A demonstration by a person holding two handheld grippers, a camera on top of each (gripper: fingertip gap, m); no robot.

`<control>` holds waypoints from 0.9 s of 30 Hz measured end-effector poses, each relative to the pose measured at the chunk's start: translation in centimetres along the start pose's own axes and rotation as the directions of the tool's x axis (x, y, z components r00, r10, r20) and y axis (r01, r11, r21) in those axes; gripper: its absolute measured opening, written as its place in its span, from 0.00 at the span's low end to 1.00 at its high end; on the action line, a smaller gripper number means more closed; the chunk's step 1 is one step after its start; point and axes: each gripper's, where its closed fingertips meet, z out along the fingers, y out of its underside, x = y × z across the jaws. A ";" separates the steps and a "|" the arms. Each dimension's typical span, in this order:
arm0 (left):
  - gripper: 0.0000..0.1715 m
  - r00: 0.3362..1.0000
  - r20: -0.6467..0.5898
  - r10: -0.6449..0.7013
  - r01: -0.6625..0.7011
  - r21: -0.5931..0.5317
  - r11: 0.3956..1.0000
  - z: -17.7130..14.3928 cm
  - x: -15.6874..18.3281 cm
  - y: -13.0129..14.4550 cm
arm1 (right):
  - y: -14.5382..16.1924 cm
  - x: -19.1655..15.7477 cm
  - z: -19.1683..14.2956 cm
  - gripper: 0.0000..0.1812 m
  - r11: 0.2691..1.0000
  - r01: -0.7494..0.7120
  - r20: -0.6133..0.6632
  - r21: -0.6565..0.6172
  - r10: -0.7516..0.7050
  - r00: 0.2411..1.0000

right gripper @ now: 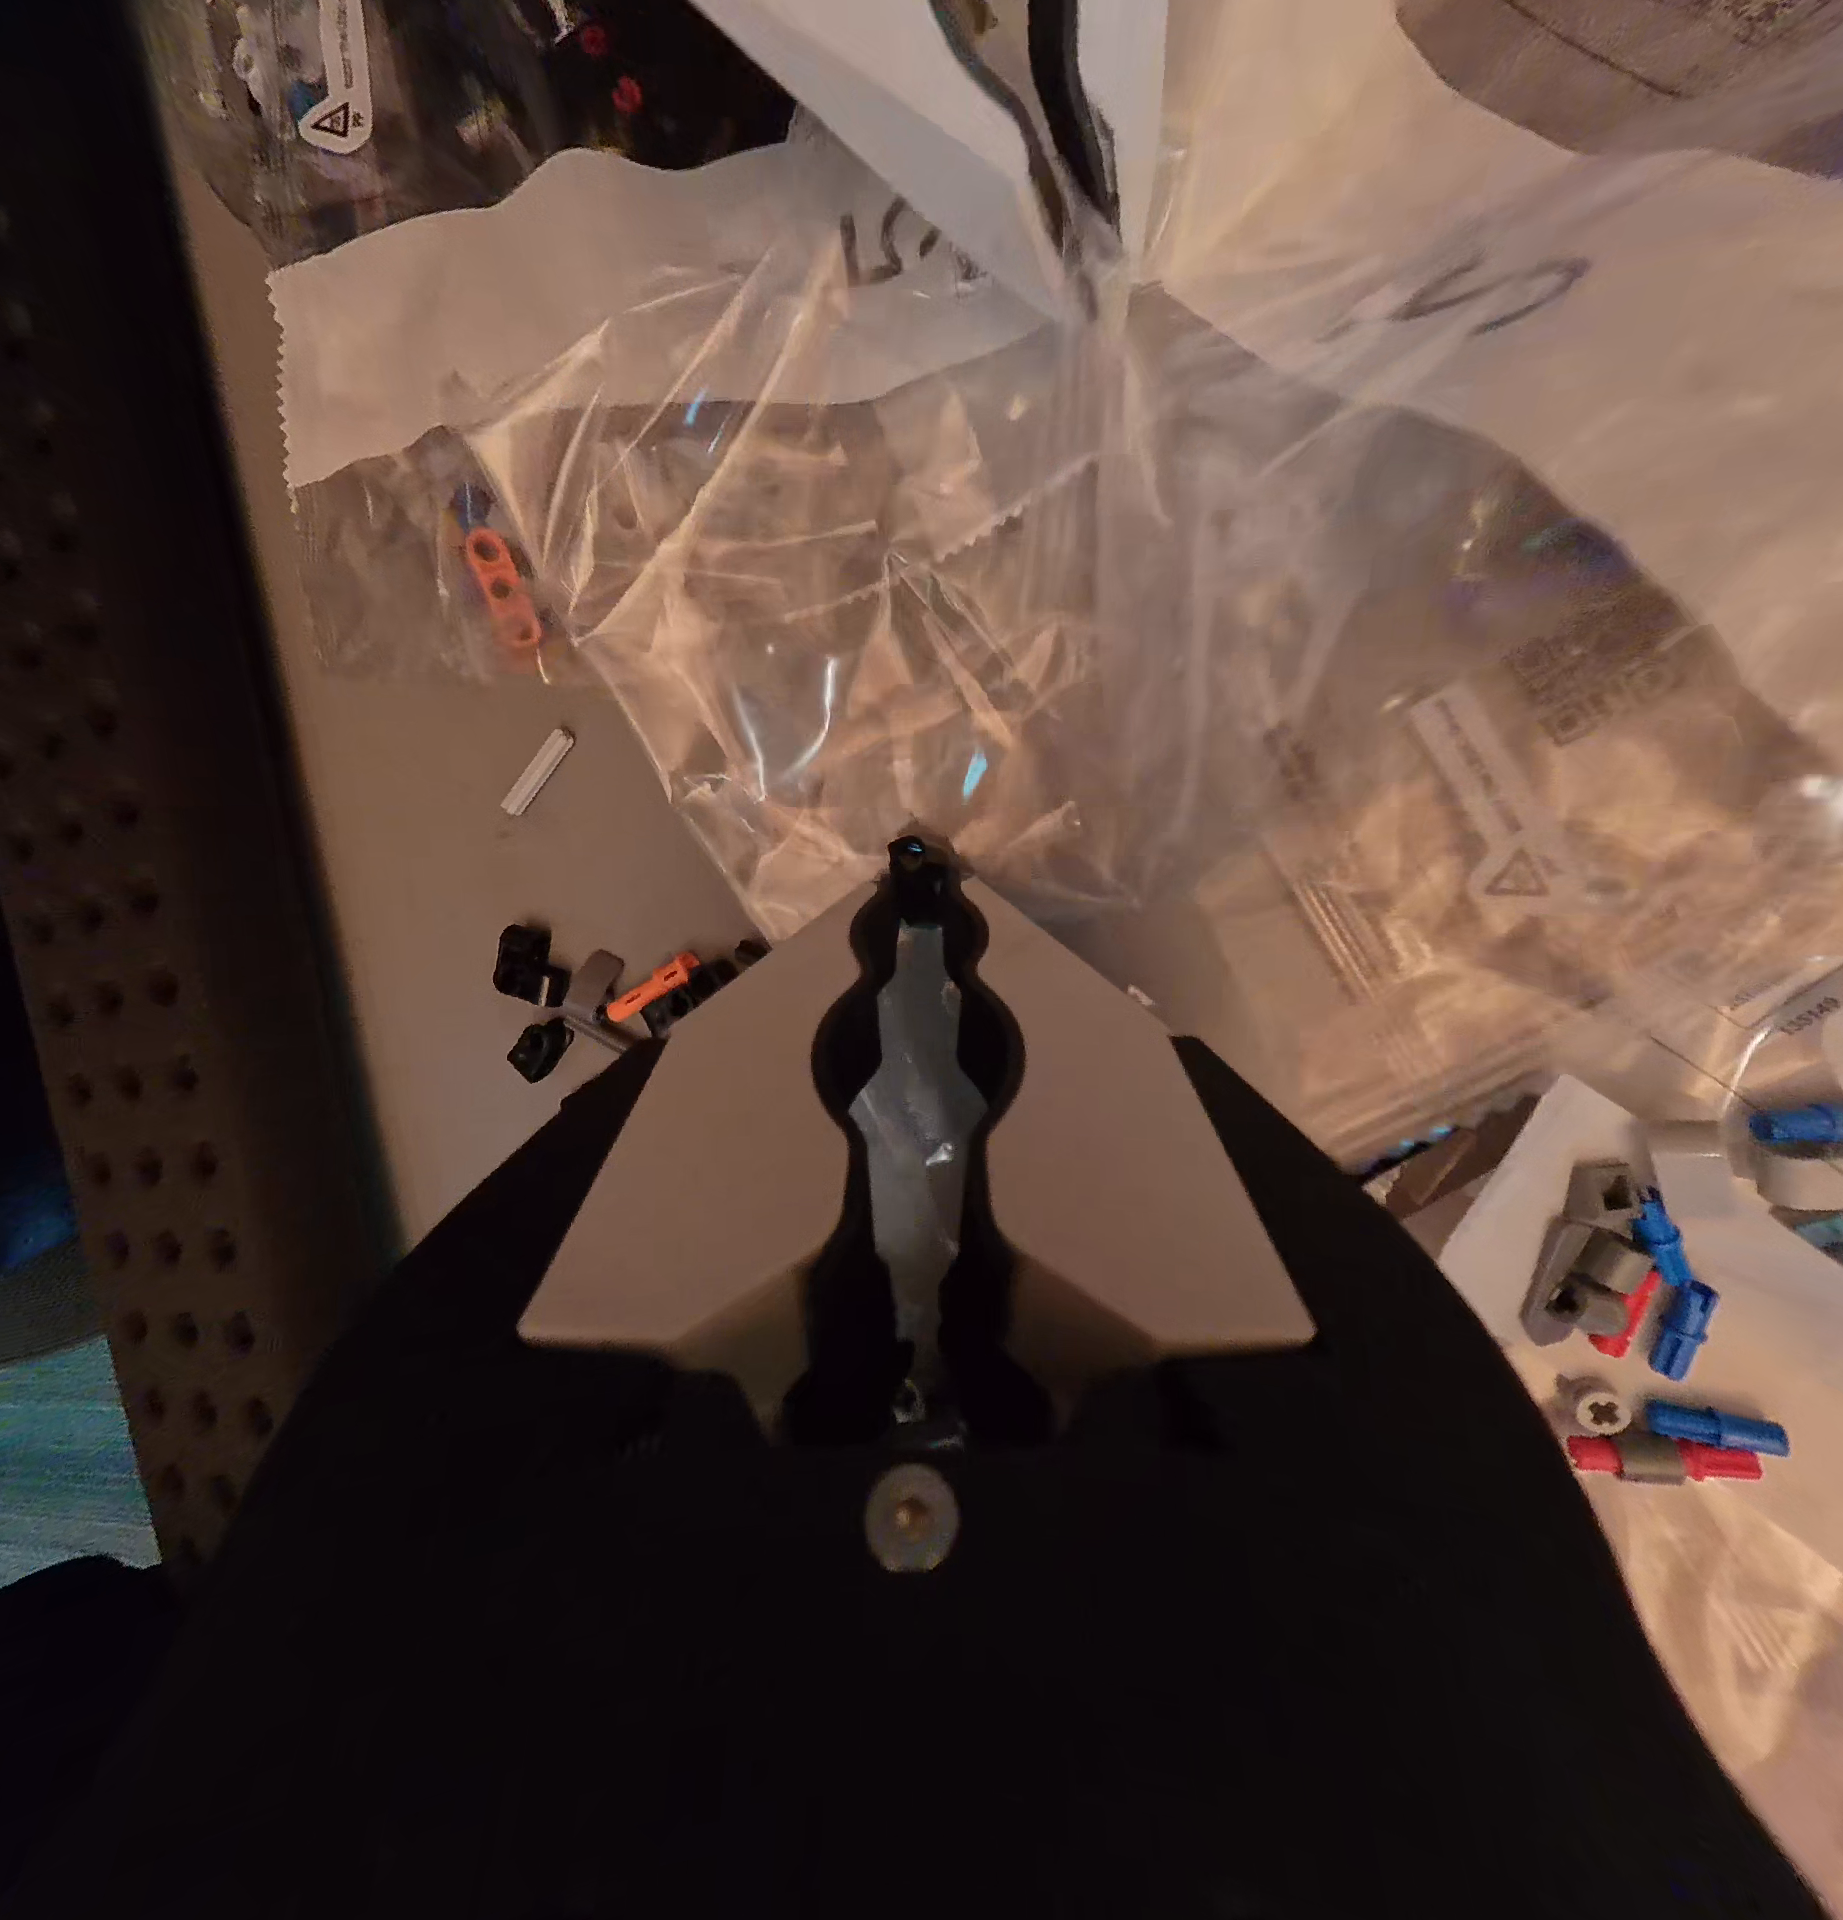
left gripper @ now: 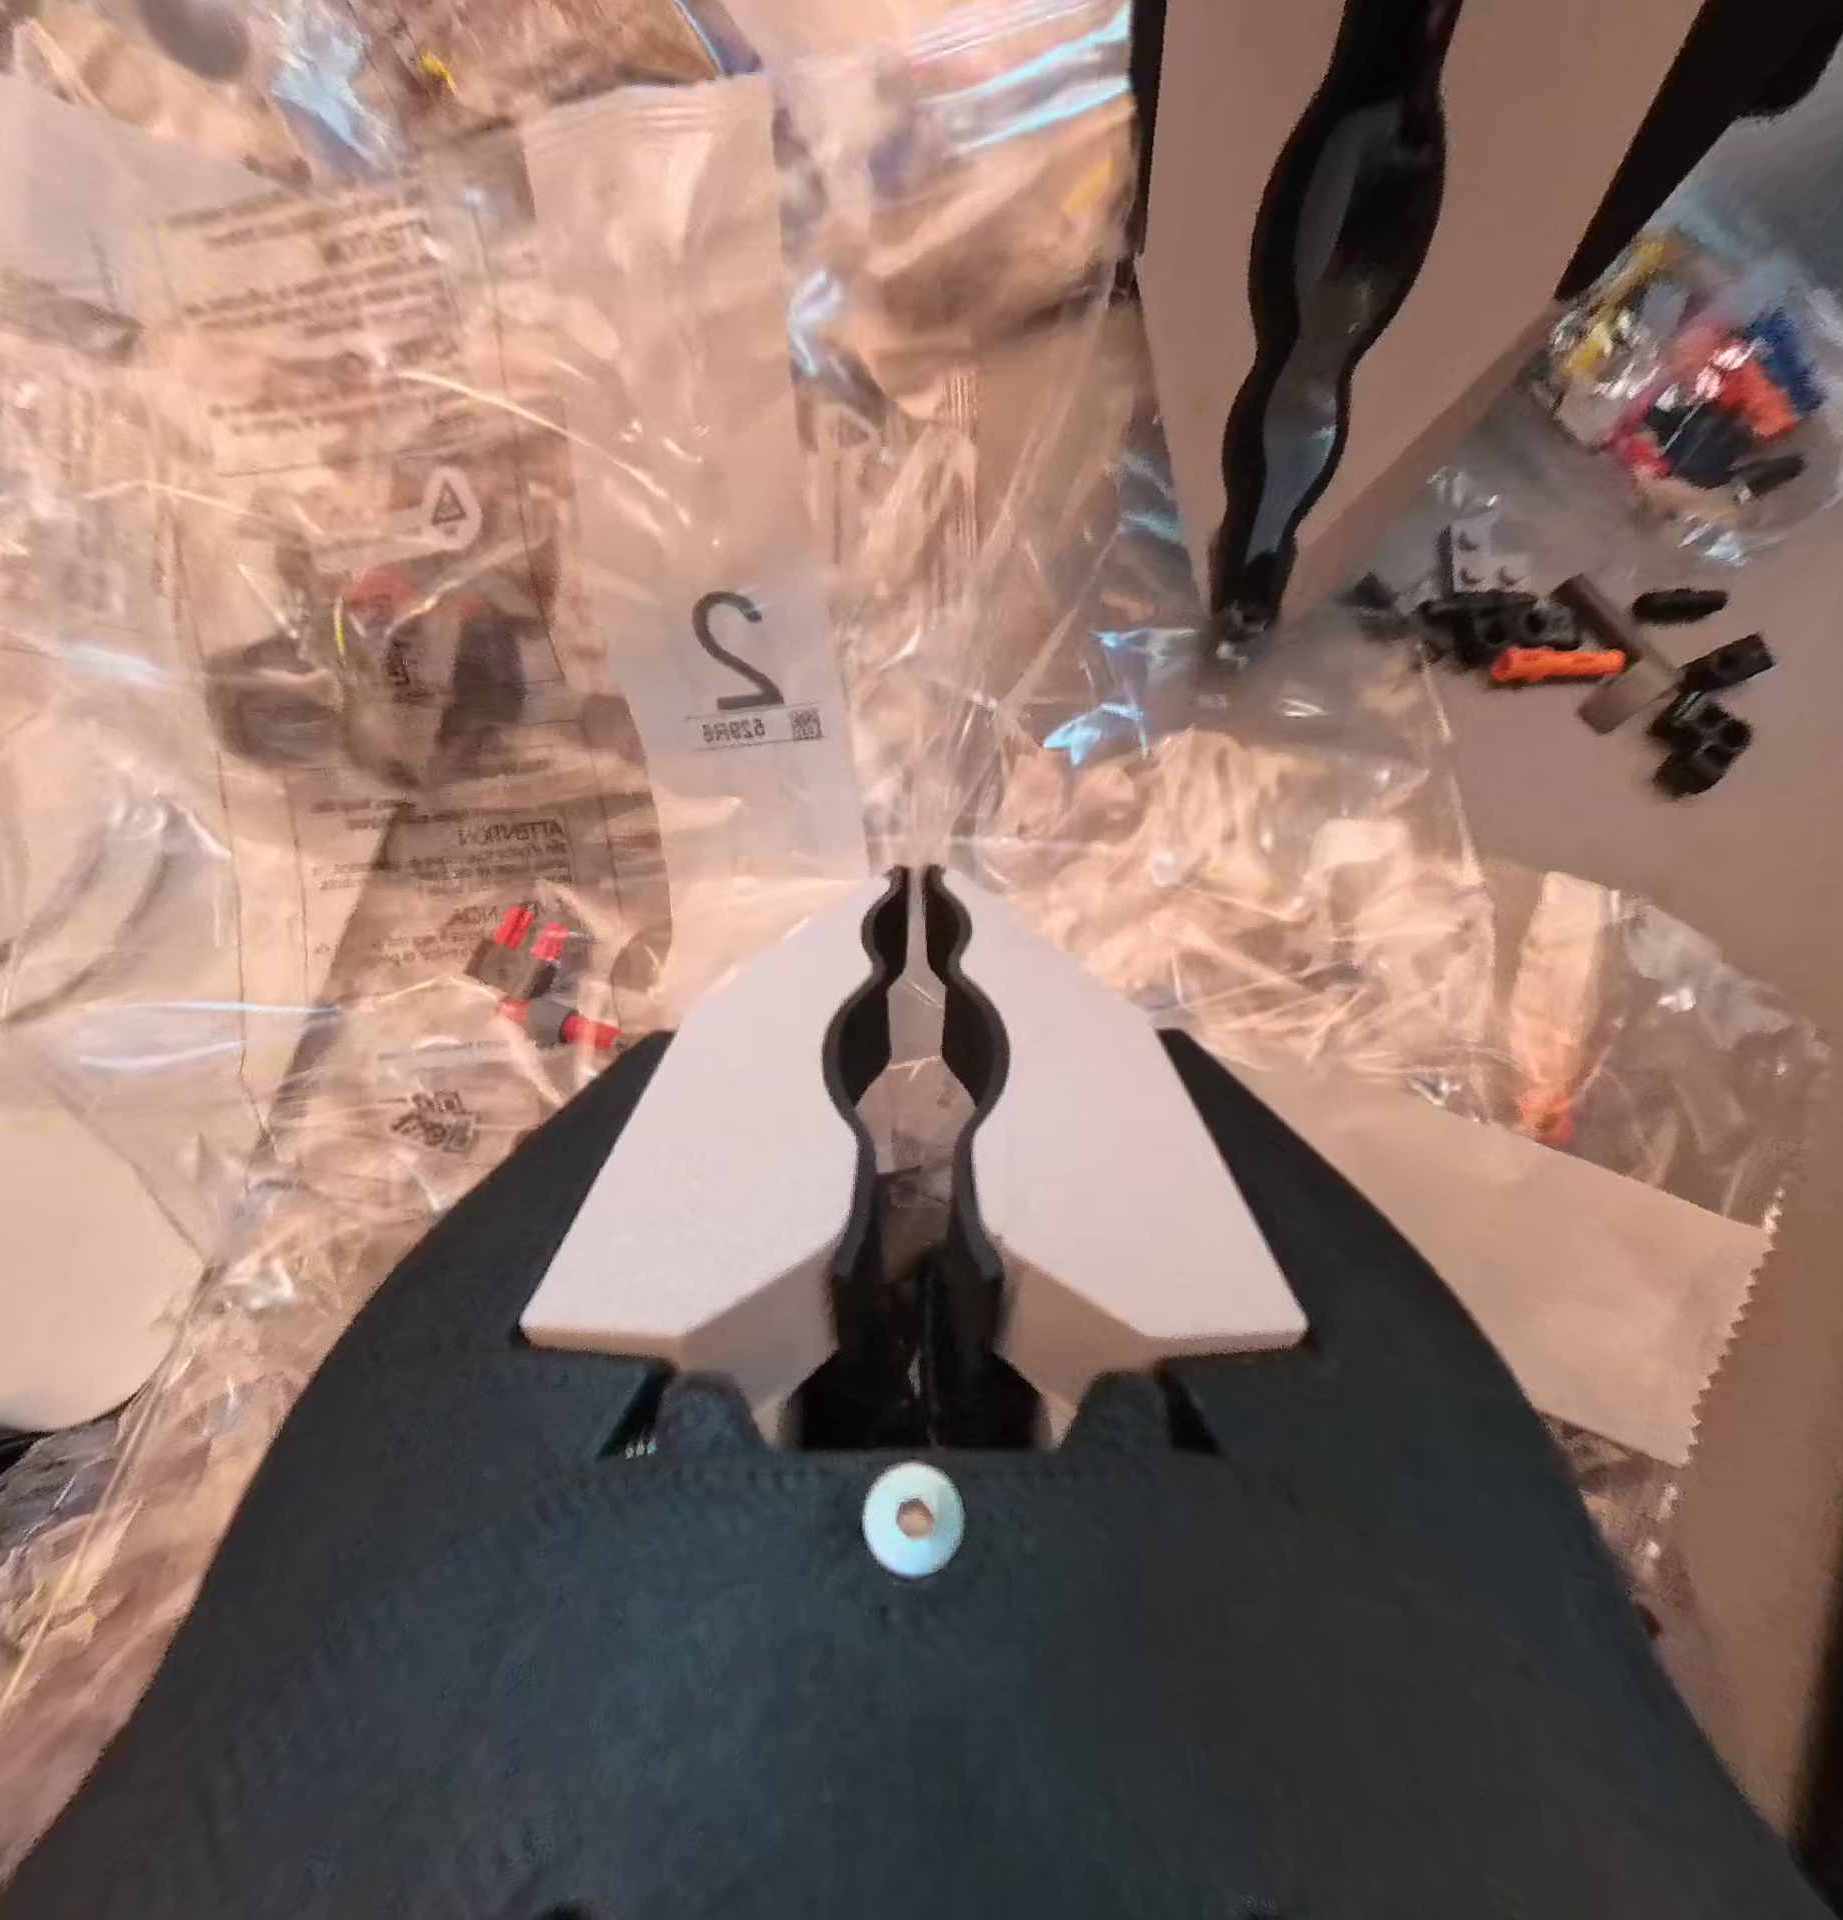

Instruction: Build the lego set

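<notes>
My left gripper (left gripper: 918, 878) had its jaws pressed almost together on a fold of the clear plastic bag (left gripper: 1104, 831), pinching the film right at the tips. The bag spread out ahead of and around that gripper, crinkled and shiny. I judged it light, limp and slippery, so a pinch on a bunched fold or near the toothed edge would hold better than one on a flat stretch. A numbered bag (left gripper: 735, 665) lay just ahead and slightly left of those tips.

Farther right and ahead of the left gripper, my right gripper (left gripper: 1244, 613) came down onto the same film. In its own view the right gripper (right gripper: 912, 857) was closed to a narrow slit, with something small and dark at the tips; film seemed caught between the jaws, but I could not tell for sure. Loose black and orange pieces (right gripper: 626, 997) sat just left of it, well clear of the bag, and blue and red pins (right gripper: 1665, 1340) lay to its right. Those looked small, hard and easy to scatter.
</notes>
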 end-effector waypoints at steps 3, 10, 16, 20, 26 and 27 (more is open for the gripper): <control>0.00 0.999 -0.027 -0.033 0.035 0.055 0.998 -0.6 0.0 -0.6 | -0.3 0.0 -0.5 0.03 1.000 0.005 -0.006 0.024 -0.005 1.000; 0.00 0.992 -0.106 -0.069 0.087 0.168 0.982 -1.6 0.5 -2.2 | -1.8 -0.1 -2.1 0.03 0.992 0.021 -0.016 0.127 -0.019 1.000; 0.00 0.983 -0.160 -0.089 0.126 0.233 0.964 -2.3 0.8 -3.1 | -4.0 -0.5 -4.3 0.03 0.960 0.049 -0.027 0.277 -0.043 0.999; 0.00 0.981 -0.173 -0.085 0.128 0.252 0.959 -2.6 1.0 -3.5 | -4.9 -0.1 -5.8 0.03 0.932 0.036 -0.043 0.361 -0.022 0.999; 0.00 0.976 -0.207 -0.074 0.133 0.289 0.948 -2.9 1.6 -4.2 | -6.3 0.3 -7.0 0.03 0.897 0.068 -0.099 0.437 -0.027 0.995; 0.00 0.975 -0.209 -0.071 0.132 0.293 0.947 -2.9 1.6 -4.3 | -6.5 0.0 -7.0 0.03 0.893 0.082 -0.098 0.444 -0.042 0.994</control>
